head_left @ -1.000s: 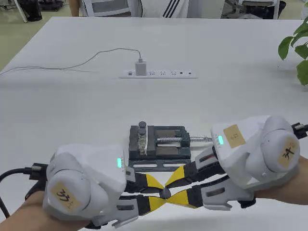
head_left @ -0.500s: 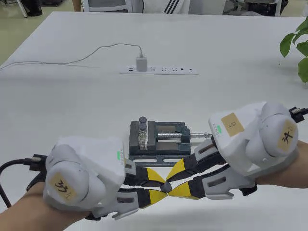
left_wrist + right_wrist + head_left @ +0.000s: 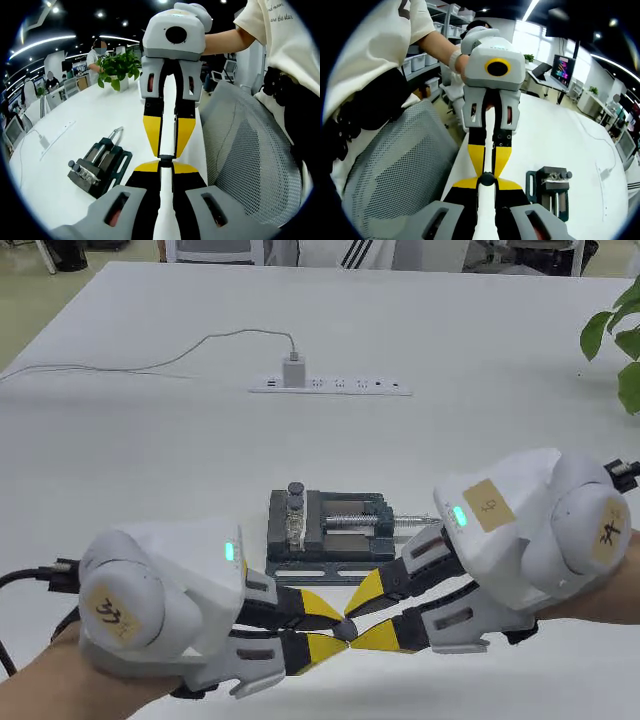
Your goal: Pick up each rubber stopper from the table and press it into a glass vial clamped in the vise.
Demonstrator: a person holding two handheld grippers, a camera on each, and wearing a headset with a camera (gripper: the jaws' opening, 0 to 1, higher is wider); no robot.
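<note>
Left tongs [image 3: 338,628]: on the near side of the vise [image 3: 350,540], in front of its vial end. The jaws are drawn to a thin slit and their yellow tips point toward the right tongs.
Right tongs [image 3: 353,624]: also on the near side of the vise, in front of its screw end. The jaws are likewise narrowed to a slit and meet the left tongs tip to tip.
Rubber stopper [image 3: 486,178]: a small dark round piece just in front of the vise, lodged where the four yellow tips meet. It touches both pairs, and I cannot tell which pair has the grip on it.
Mesh chair [image 3: 250,150]: grey, on the person's side of the vise, beyond the tabletop edge.
Vise: dark metal, flat on the white tabletop [image 3: 480,390], with its screw reaching out to the right in the head view.
Glass vials [image 3: 296,520]: two, upright and side by side, clamped in the vise at the end away from the screw. Each has a dark stopper in its mouth.
Power strip [image 3: 330,388]: white, well beyond the vise on its far side.
Charger [image 3: 293,372]: a white block plugged into the strip.
Cable [image 3: 150,365]: runs from the charger off to the left, far beyond the vise.
Plant [image 3: 615,340]: green leaves far beyond the vise's screw end, at the tabletop's right edge.
</note>
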